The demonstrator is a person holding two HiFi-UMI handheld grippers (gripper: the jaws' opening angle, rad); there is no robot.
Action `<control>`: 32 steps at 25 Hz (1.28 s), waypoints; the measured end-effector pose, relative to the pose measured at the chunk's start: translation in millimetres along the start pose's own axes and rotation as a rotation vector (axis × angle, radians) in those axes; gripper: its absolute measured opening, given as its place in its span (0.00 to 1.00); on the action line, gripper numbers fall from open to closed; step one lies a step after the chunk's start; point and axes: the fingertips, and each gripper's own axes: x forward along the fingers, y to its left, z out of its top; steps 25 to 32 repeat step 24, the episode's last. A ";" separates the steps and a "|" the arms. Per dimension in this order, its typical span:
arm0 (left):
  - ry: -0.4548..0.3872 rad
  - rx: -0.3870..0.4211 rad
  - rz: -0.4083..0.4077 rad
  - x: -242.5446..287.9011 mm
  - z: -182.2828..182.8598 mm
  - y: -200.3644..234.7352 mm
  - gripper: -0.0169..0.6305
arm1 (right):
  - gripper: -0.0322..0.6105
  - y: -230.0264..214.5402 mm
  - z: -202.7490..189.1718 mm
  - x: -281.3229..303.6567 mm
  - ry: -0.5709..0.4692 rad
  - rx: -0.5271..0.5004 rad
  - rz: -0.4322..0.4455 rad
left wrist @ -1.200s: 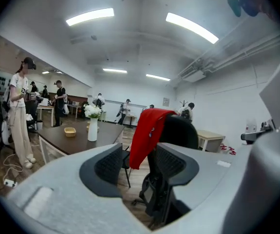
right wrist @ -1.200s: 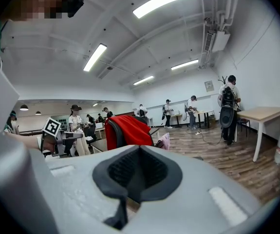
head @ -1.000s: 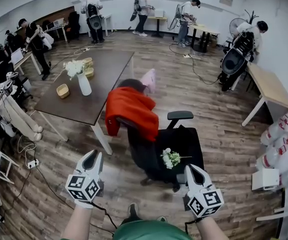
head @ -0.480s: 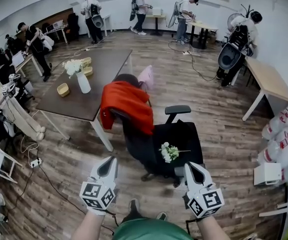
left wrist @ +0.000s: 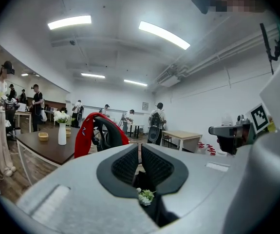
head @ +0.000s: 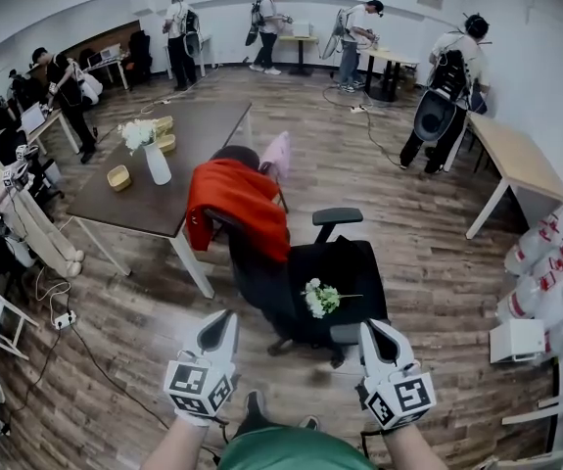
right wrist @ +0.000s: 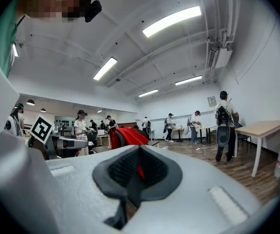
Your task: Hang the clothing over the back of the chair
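Note:
A red garment [head: 237, 204] hangs draped over the back of a black office chair [head: 345, 262]. It also shows in the left gripper view [left wrist: 84, 133] and the right gripper view [right wrist: 130, 135], some way ahead of both. My left gripper [head: 224, 319] is low in the head view, short of the chair, shut and empty [left wrist: 140, 150]. My right gripper [head: 371, 329] is beside the chair seat's near edge, jaws together with nothing in them [right wrist: 139, 156]. Neither gripper touches the garment.
A small white flower bunch [head: 317, 298] lies on the chair seat. A dark table [head: 203, 130] behind the chair carries a white vase [head: 156, 163] and bowls. A pink item [head: 277, 155] sits past the chair. Several people stand at the room's far side; a light wooden table [head: 516, 164] is right.
My left gripper has swung right, toward my body's middle, and its jaws have closed. The right gripper has shifted only slightly. The garment stays on the chair back.

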 end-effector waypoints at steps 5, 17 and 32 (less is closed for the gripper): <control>-0.004 -0.001 -0.004 0.5 -2.3 -4.0 0.07 | 0.06 -2.8 0.4 -4.8 -0.010 -0.006 -0.006; 0.008 0.006 -0.014 6.0 1.5 -5.4 0.07 | 0.06 -7.3 9.2 -4.3 -0.020 -0.007 -0.020; 0.018 0.005 -0.021 15.4 0.1 -0.7 0.07 | 0.06 -11.1 8.6 5.1 -0.023 -0.005 -0.024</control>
